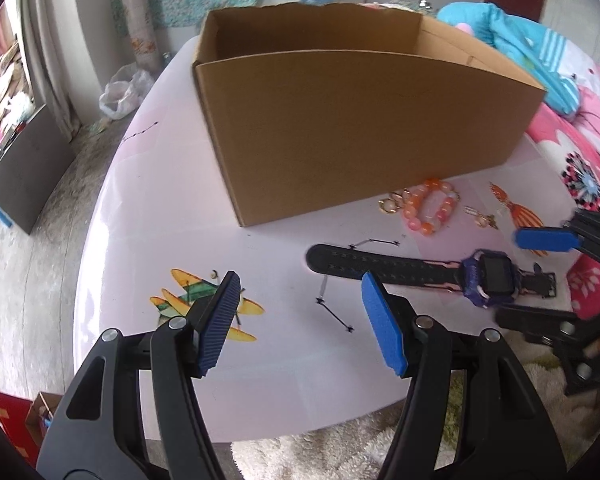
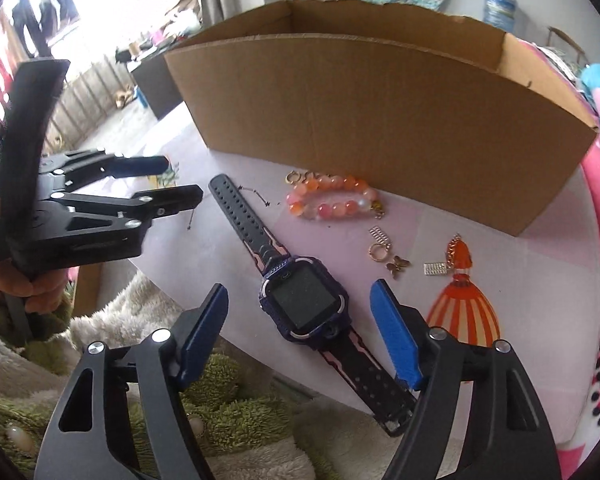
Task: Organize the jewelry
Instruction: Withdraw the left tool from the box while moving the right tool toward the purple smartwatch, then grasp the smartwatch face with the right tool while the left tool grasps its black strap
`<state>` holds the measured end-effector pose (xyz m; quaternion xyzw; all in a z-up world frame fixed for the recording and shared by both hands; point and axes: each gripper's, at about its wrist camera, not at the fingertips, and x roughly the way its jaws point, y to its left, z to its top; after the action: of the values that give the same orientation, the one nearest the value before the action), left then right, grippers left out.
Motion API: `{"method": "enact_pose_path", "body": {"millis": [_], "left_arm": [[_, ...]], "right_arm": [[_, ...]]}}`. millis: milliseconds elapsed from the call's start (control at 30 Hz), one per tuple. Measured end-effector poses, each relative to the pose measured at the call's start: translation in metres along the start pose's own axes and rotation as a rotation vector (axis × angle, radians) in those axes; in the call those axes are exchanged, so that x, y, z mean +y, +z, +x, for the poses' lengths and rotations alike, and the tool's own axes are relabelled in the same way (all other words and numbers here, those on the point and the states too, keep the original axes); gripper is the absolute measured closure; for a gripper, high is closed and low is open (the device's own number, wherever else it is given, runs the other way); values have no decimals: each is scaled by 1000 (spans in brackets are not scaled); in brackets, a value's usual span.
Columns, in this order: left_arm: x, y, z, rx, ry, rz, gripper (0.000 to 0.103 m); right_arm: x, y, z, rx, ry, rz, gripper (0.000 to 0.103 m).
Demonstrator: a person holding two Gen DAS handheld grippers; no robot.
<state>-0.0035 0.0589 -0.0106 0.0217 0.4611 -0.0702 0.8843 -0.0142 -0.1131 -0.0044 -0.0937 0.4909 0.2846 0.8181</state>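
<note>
Straddling: right gripper point(image 2: 298, 320) is hanging with jaws spread either side of the dark blue square-faced smartwatch point(image 2: 304, 304), pads clear of it.
Left gripper point(image 1: 298, 320): hovering, jaws spread, nothing between them.
Watch: lying flat on the pale pink tabletop point(image 1: 180, 208), near the orange-pink beaded bracelet point(image 2: 328, 198).
Box: brown cardboard carton point(image 2: 380, 120) is standing open behind.

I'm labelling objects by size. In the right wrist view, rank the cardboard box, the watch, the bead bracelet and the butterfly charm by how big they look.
Largest to smallest:
1. cardboard box
2. watch, though it lies nearest the camera, which enlarges it
3. bead bracelet
4. butterfly charm
</note>
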Motion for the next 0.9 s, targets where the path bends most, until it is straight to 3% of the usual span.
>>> {"method": "enact_pose_path", "body": {"millis": [133,333,633,900], "left_arm": [[-9,-5,-6,-17,-43,28,43],[-32,-13,-7,-47,-79,161,43],[-79,-22,6,-61,27,441,43],[-84,-13,12,-52,-12,438,44]], "right_arm": [[0,2,12,49,-3,-30,53],[-7,5,15,70,39,-60,53],[-51,24,20,148,309,33,53],[-56,35,32,201,377,8,53]]}}
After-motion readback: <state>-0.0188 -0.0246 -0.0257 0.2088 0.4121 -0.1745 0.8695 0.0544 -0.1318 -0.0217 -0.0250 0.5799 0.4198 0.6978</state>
